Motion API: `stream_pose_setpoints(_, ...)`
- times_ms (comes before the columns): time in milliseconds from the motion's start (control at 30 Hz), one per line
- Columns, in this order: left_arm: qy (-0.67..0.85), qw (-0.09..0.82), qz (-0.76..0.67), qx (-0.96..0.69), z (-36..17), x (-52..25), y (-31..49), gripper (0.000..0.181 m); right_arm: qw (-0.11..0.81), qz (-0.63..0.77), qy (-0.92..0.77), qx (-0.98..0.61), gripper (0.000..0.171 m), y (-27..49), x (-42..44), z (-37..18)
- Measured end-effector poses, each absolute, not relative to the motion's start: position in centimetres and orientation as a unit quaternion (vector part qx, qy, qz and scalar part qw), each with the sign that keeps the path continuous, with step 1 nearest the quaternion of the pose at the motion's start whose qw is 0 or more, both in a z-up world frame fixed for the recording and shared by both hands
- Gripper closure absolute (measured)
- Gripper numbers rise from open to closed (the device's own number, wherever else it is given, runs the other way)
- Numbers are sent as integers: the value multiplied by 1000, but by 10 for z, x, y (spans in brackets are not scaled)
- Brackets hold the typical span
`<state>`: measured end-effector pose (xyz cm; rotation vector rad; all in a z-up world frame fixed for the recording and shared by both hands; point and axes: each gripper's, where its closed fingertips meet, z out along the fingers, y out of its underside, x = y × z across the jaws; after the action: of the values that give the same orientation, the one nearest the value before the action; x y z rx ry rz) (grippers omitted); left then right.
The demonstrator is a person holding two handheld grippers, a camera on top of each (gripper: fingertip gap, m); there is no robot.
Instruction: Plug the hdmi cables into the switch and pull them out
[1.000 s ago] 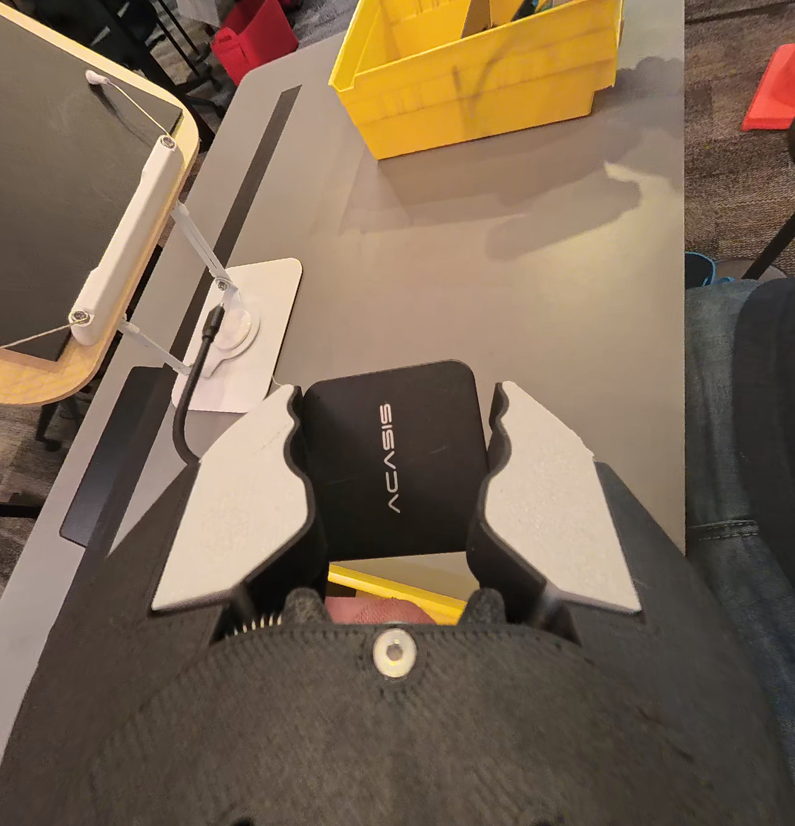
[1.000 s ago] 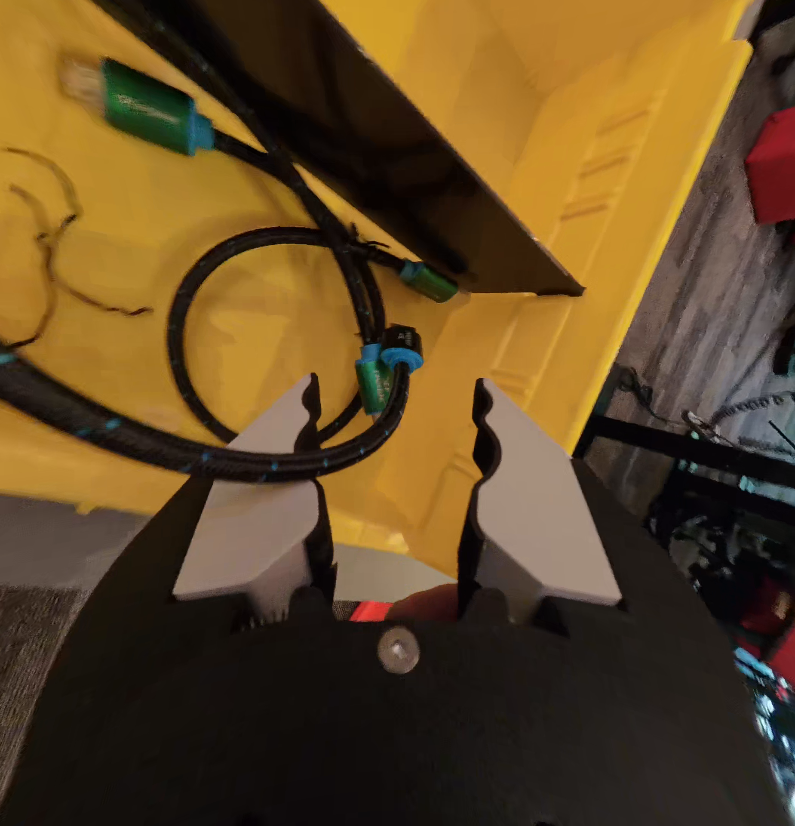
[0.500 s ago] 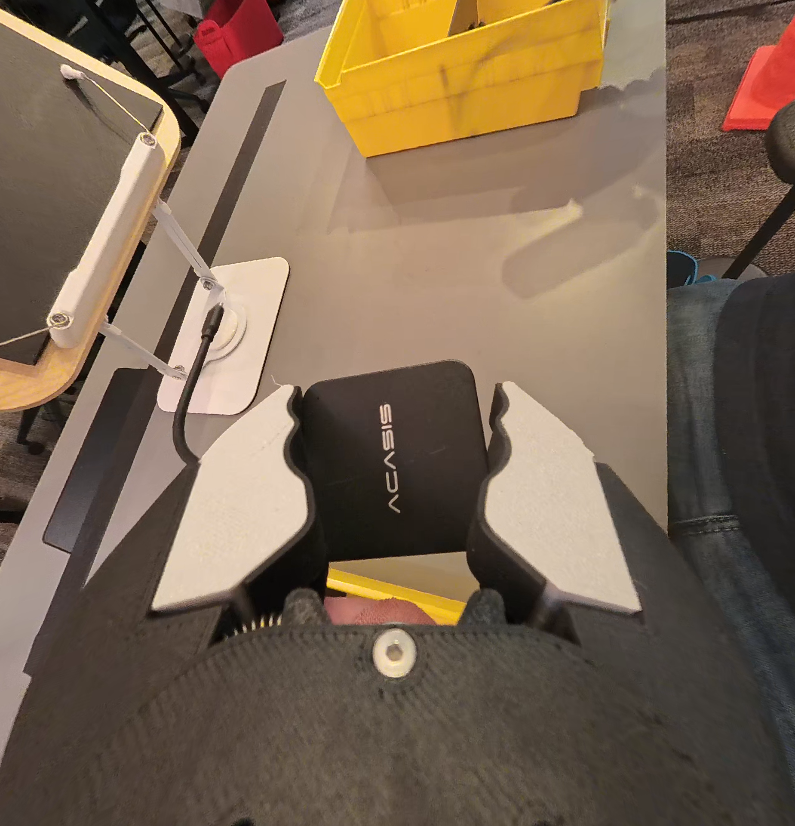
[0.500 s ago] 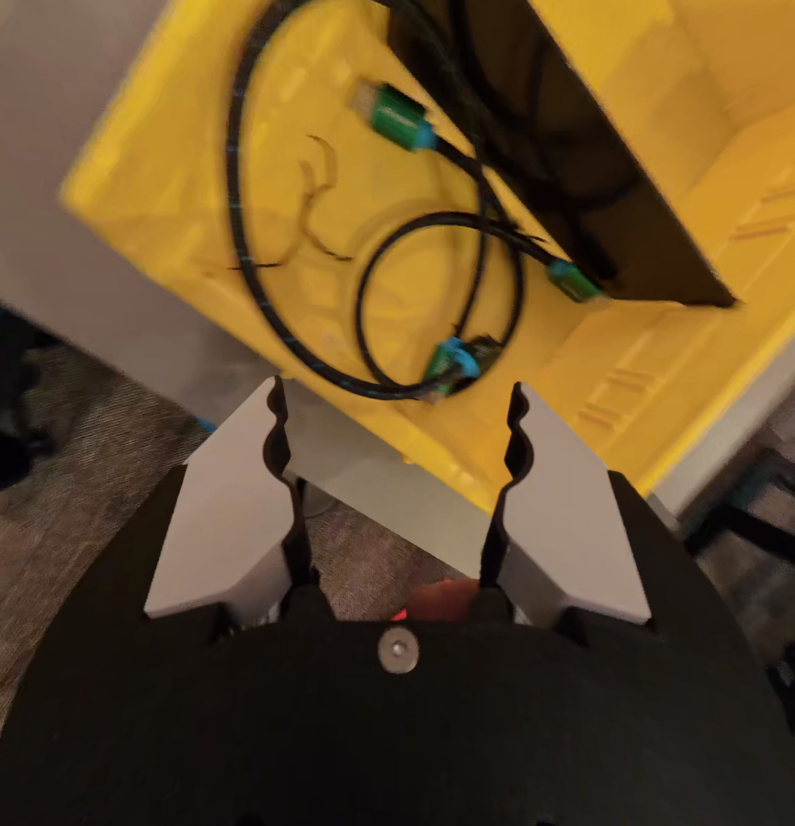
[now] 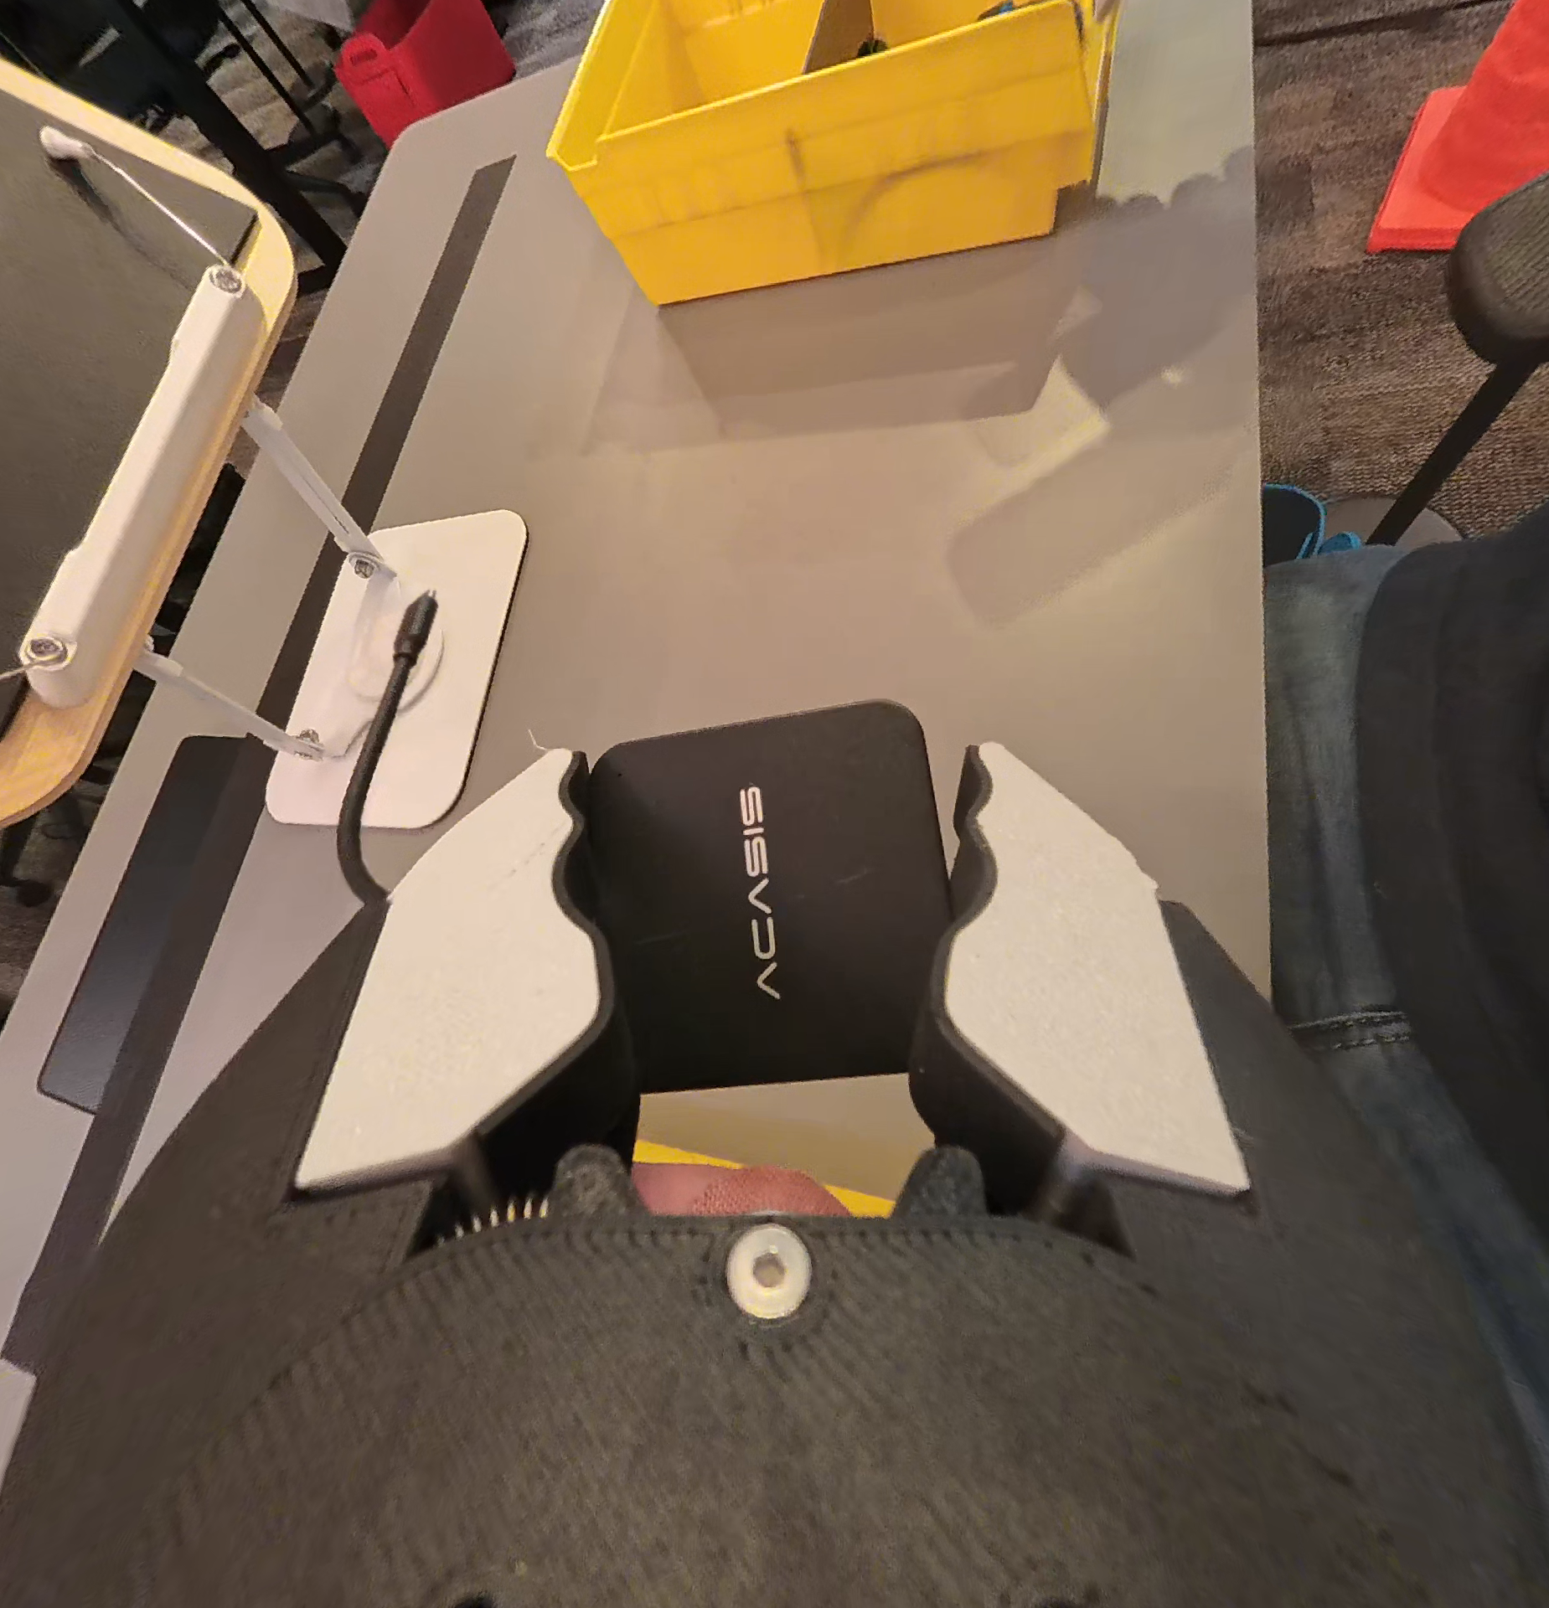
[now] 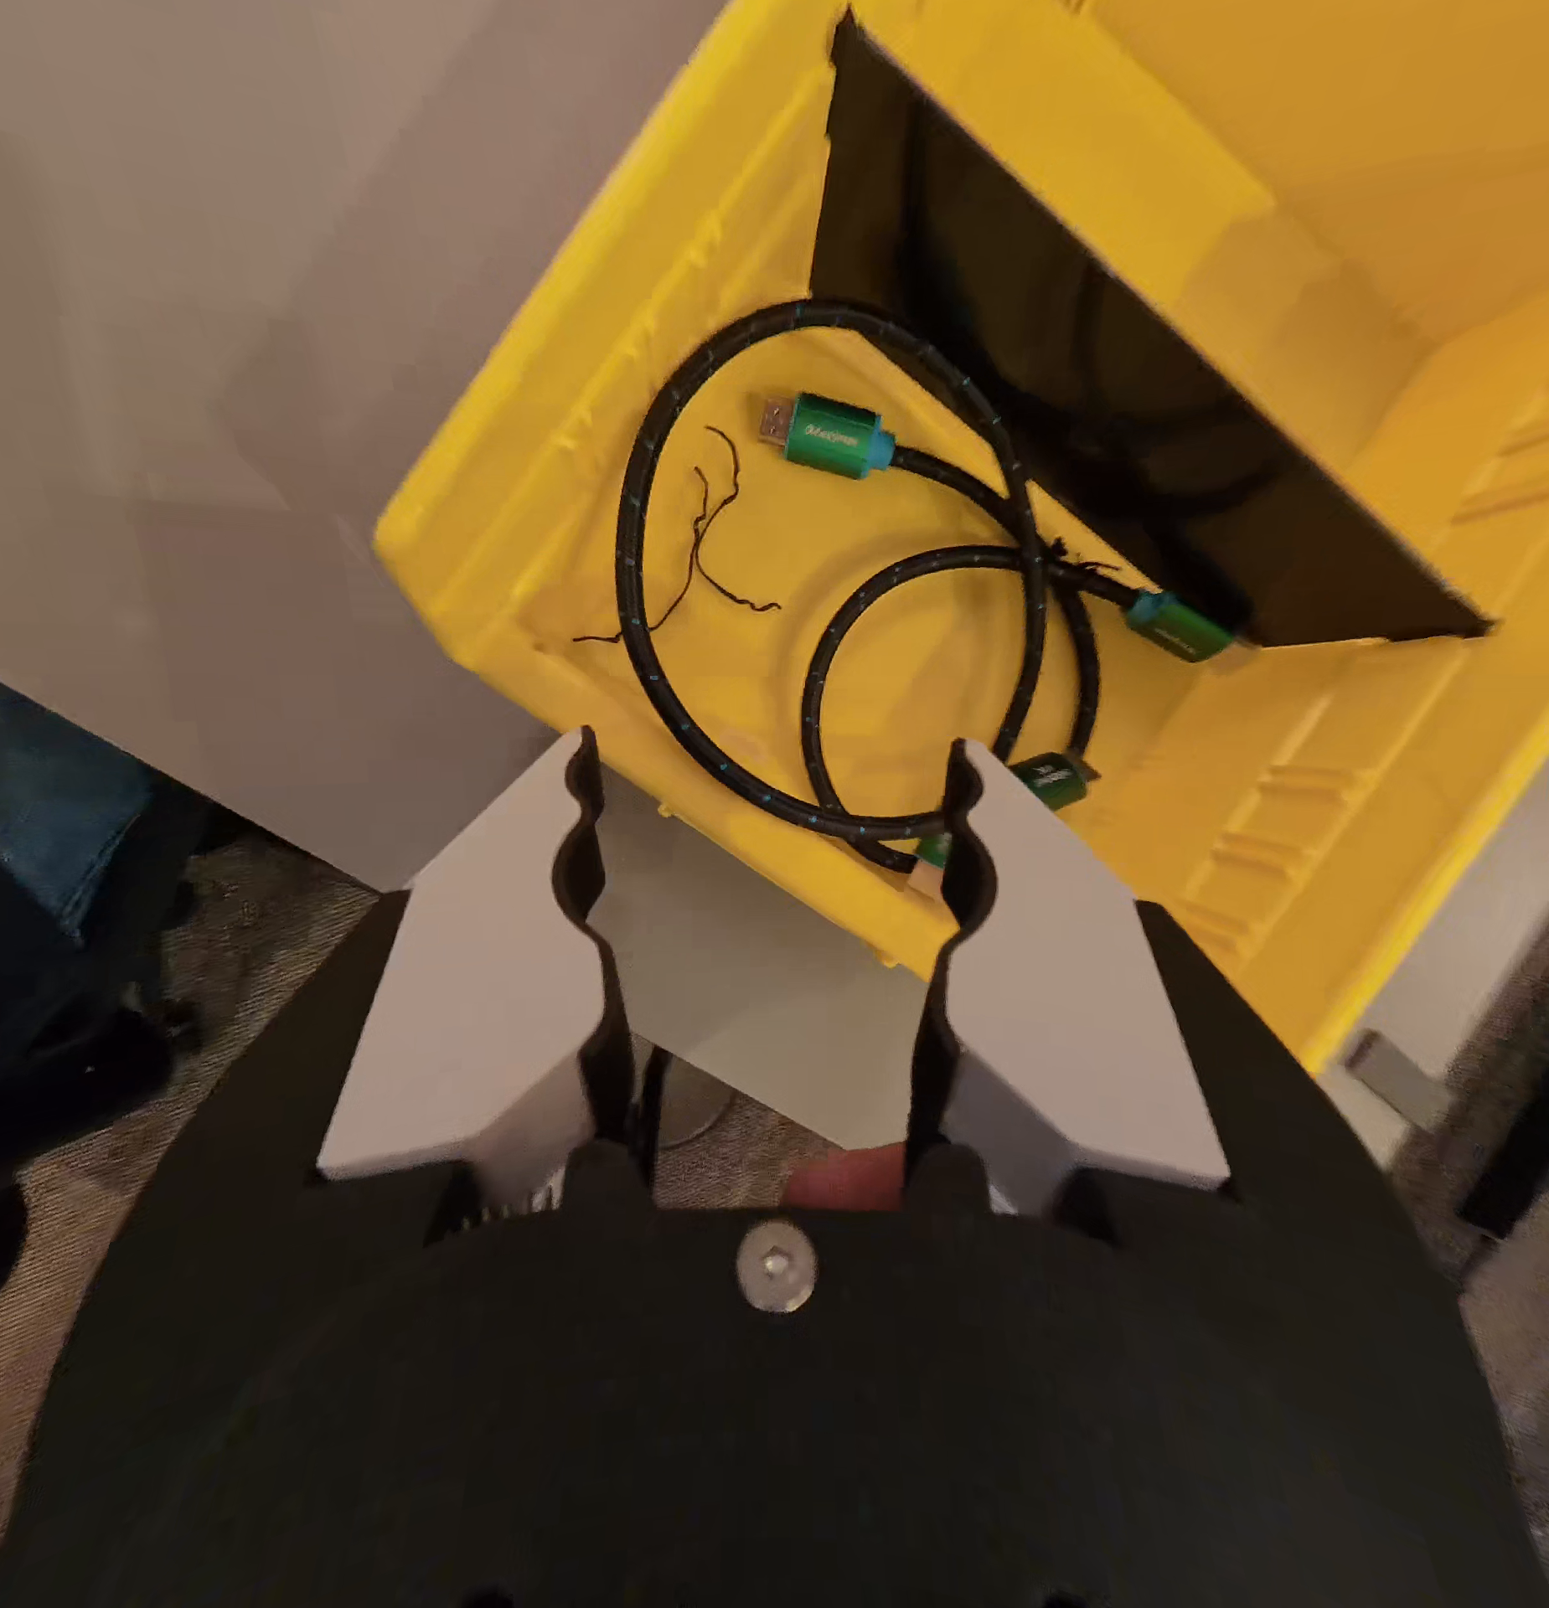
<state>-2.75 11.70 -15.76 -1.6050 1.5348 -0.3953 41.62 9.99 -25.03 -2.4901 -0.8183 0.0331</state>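
Left tongs (image 5: pixel 766 870) clamp switch (image 5: pixel 766 896) above worktop (image 5: pixel 840 539), presumably steadying it for plugging; right tongs (image 6: pixel 771 835) gape empty, HDMI cables (image 6: pixel 831 566) at 12 o'clock in yellow bin (image 6: pixel 509 487).

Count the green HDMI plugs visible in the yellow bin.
4. One plug lies mid-bin, one by the black divider, one near the front wall, one partly hidden behind the right claw. More may be hidden.

The black switch (image 5: pixel 766 905) carries a line of white letters on its top face, running along its length; two green cable plugs, one (image 6: pixel 831 437) near the middle of the yellow bin (image 6: pixel 527 557) and one (image 6: pixel 1180 625) by the dark divider, bear small print.
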Motion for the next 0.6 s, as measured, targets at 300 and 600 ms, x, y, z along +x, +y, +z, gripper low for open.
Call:
stream_pose_setpoints(300, 620, 457, -176, -613, -146, 4, 103, 102, 430, 223, -482, -730, 98, 81, 190, -132)
stream_pose_setpoints(600, 652, 525, -46, -545, -131, 26, 94, 102, 342, 556, -410, -637, 112, 73, 8, -116)
